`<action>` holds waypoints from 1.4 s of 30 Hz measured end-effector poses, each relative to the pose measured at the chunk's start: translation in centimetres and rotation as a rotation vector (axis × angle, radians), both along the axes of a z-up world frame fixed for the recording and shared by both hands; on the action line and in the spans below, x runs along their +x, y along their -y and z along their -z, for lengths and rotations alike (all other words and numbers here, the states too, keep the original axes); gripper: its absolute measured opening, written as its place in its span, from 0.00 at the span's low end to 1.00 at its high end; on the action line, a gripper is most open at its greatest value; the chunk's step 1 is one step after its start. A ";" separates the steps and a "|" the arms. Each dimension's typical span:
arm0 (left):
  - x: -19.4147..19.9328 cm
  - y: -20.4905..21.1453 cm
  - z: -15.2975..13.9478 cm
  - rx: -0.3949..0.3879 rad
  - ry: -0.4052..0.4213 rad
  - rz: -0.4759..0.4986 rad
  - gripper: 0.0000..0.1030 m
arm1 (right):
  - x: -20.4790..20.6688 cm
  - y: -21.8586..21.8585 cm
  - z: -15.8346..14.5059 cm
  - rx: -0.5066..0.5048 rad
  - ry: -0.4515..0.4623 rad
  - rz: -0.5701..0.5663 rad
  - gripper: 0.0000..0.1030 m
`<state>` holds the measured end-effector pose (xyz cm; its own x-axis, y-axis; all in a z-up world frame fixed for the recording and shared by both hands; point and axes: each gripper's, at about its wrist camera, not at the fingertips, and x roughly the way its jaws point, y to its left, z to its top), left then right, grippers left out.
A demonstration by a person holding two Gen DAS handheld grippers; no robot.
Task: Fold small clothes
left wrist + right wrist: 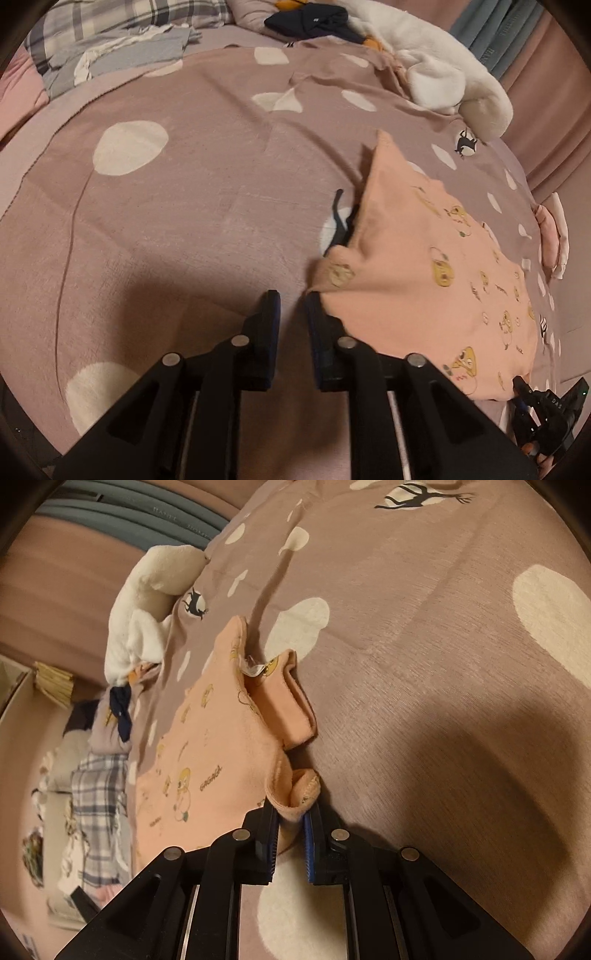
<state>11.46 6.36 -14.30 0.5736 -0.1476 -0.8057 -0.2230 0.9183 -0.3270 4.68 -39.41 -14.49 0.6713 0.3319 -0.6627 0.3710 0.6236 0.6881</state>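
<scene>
A small peach garment with yellow cartoon prints lies on the mauve spotted bedsheet. My left gripper is open and empty, its right finger touching the garment's near left corner. In the right wrist view the same garment lies partly folded, with a sleeve doubled over. My right gripper is shut on a bunched edge of the garment, low over the sheet. The right gripper also shows at the left wrist view's lower right corner.
A white plush toy lies at the bed's far right edge, also in the right wrist view. A dark navy garment and a pile of plaid and grey clothes sit at the far side.
</scene>
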 end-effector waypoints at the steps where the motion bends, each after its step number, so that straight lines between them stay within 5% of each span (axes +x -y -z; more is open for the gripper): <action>1: 0.1 -0.1 0.0 -0.009 -0.002 0.003 0.14 | -0.1 0.0 0.0 -0.003 0.000 0.003 0.08; 10: -0.4 0.2 -0.3 -0.031 0.022 0.049 0.32 | -0.7 -0.4 -0.1 -0.025 0.021 0.034 0.10; 13: -0.5 0.3 -0.5 -0.069 0.033 0.080 0.52 | -1.0 -0.4 0.0 0.000 0.031 0.048 0.14; 15: -0.6 0.5 -0.7 -0.111 0.044 0.106 0.75 | -1.1 -0.4 0.0 0.020 0.049 0.045 0.25; 17: -0.9 0.6 -1.0 -0.140 0.050 0.104 0.80 | -1.1 -0.9 -0.4 0.027 0.078 0.028 0.40; 21: -0.9 0.9 -1.3 -0.140 0.042 0.103 0.84 | -0.6 -3.1 -1.7 -0.037 0.097 -0.035 0.74; 23: -0.9 0.9 -1.6 -0.143 0.048 0.103 0.85 | -0.4 -4.3 -2.1 -0.092 0.085 -0.056 0.79; 30: -2.3 0.7 -3.9 -0.204 0.139 0.138 0.91 | 0.1 -4.3 -1.5 -0.073 0.115 -0.056 0.91; 42: -4.4 1.1 -7.4 -0.302 0.294 0.251 0.99 | 0.8 -4.8 -1.4 -0.112 0.184 -0.078 0.92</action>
